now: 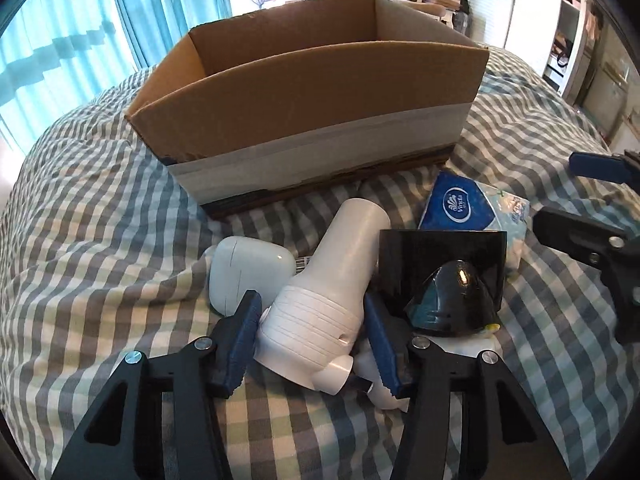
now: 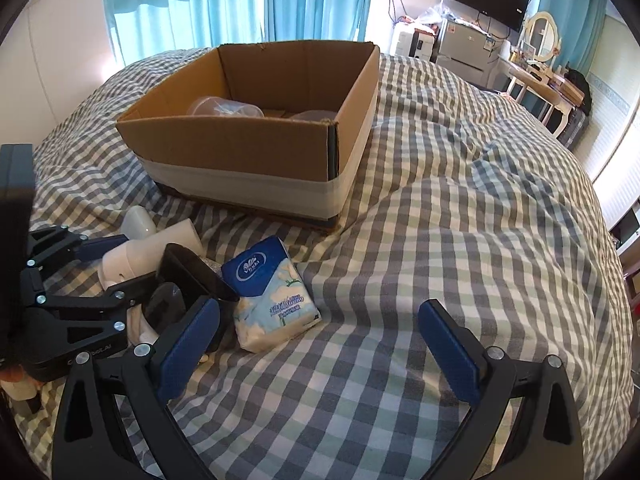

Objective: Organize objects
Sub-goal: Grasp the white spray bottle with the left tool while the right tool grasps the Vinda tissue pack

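Gripping one white bottle (image 1: 320,280), your left gripper (image 1: 314,344) is clenched; your right gripper (image 2: 324,356) is released beside one tissue pack (image 2: 272,296) and one box (image 2: 256,144).

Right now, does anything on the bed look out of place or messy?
Yes. A white bottle, white case, black mouse and tissue pack lie jumbled on the quilt, outside the cardboard box.
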`<act>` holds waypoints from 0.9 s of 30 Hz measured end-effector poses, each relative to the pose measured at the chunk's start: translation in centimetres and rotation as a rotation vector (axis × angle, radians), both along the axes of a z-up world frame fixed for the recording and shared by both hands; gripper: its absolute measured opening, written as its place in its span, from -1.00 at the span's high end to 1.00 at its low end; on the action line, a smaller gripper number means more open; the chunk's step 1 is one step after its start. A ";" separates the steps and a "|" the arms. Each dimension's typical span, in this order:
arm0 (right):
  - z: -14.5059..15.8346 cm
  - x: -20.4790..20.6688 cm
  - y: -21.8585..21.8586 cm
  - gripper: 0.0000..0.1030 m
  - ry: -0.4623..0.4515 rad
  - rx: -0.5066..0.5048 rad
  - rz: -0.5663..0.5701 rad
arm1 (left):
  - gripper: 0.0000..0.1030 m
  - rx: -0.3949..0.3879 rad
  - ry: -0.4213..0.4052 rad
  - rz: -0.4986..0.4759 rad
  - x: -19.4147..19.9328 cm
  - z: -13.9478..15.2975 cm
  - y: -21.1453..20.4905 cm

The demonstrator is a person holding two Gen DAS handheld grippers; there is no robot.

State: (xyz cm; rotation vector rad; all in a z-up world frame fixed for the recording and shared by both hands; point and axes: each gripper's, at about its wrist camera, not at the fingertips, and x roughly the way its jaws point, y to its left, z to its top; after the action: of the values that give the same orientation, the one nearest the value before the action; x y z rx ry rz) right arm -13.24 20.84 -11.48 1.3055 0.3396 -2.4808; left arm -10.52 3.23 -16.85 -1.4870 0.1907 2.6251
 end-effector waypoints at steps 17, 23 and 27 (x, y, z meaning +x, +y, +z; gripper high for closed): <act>-2.3 0.3 -3.8 -0.94 -0.055 0.256 0.184 | 0.00 0.060 0.068 0.099 2.4 4.0 -3.7; -4.4 -0.9 -6.3 -0.56 -0.077 0.369 0.255 | 0.00 0.055 0.072 0.125 2.0 3.7 -4.1; -5.5 -1.2 -7.3 -0.18 -0.087 0.414 0.288 | 0.00 0.077 0.057 0.136 1.8 3.6 -4.6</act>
State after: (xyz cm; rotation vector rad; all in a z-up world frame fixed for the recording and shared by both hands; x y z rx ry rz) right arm -14.48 13.52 -17.00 1.3916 0.9860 -2.1737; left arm -8.69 -1.35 -13.30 -1.4504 -0.0071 2.7477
